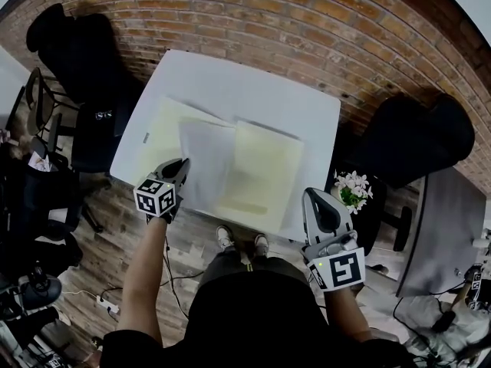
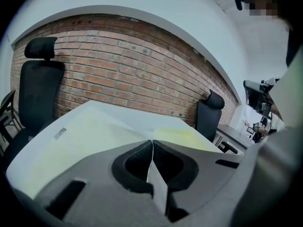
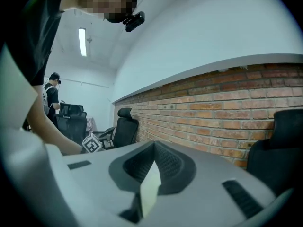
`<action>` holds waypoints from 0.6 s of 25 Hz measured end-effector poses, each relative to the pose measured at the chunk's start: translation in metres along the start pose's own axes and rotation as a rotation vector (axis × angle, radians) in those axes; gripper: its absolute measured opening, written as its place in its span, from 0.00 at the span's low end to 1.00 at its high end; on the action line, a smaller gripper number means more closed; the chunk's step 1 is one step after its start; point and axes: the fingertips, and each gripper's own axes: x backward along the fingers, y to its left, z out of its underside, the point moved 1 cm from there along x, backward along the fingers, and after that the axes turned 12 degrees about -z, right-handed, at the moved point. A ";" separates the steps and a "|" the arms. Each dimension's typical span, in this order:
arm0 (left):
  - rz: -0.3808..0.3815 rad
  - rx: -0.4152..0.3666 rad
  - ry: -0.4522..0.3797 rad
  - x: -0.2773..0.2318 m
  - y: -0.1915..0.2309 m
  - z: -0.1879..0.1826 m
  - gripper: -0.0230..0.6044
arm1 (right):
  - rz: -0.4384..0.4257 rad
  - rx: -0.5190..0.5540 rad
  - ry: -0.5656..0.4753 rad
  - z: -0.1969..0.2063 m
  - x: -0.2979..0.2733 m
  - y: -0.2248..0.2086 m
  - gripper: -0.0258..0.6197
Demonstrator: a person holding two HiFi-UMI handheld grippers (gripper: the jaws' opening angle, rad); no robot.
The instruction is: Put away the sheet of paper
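We see the left gripper pressed together on the near left corner of the sheet of paper. Its own view shows the jaws closed with the thin white edge caught between them. The sheet lies over the middle of an open yellow folder on the white table. The gripper sits at about 7 o'clock from the sheet's centre.

The right gripper hangs off the table's near edge, at about 4 o'clock from the sheet. Its jaws are together on nothing and it points toward the brick wall.

We judge the step in hand to be placing the sheet inside the folder. The next move calls for squaring the sheet within one leaf and letting the corner go. After that the free right gripper could fold the cover over without creasing the paper
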 end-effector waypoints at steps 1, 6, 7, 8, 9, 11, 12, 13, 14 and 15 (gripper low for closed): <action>-0.001 0.006 0.003 -0.003 0.000 0.002 0.08 | 0.003 0.000 0.003 0.001 0.000 0.000 0.06; 0.008 0.010 0.025 -0.016 -0.001 0.009 0.08 | 0.015 -0.006 0.007 0.003 0.003 0.001 0.06; 0.011 0.011 0.030 -0.018 -0.002 0.011 0.08 | 0.019 -0.012 0.006 0.003 0.004 0.001 0.06; 0.015 0.011 0.034 -0.021 -0.003 0.012 0.08 | 0.023 -0.017 0.006 0.003 0.005 0.000 0.06; 0.020 0.010 0.038 -0.025 -0.005 0.013 0.08 | 0.028 -0.020 0.006 0.003 0.006 0.000 0.06; 0.032 0.004 0.048 -0.030 -0.010 0.016 0.08 | 0.037 -0.020 0.008 0.003 0.009 -0.001 0.06; 0.038 0.000 0.053 -0.033 -0.013 0.017 0.08 | 0.041 -0.019 0.010 0.003 0.011 -0.002 0.06; 0.043 -0.004 0.059 -0.036 -0.015 0.018 0.08 | 0.045 -0.019 0.011 0.003 0.012 -0.002 0.06; 0.048 -0.008 0.064 -0.039 -0.018 0.019 0.08 | 0.049 -0.020 0.013 0.003 0.014 -0.003 0.06; 0.052 -0.013 0.069 -0.041 -0.019 0.020 0.08 | 0.053 -0.021 0.013 0.004 0.015 -0.003 0.06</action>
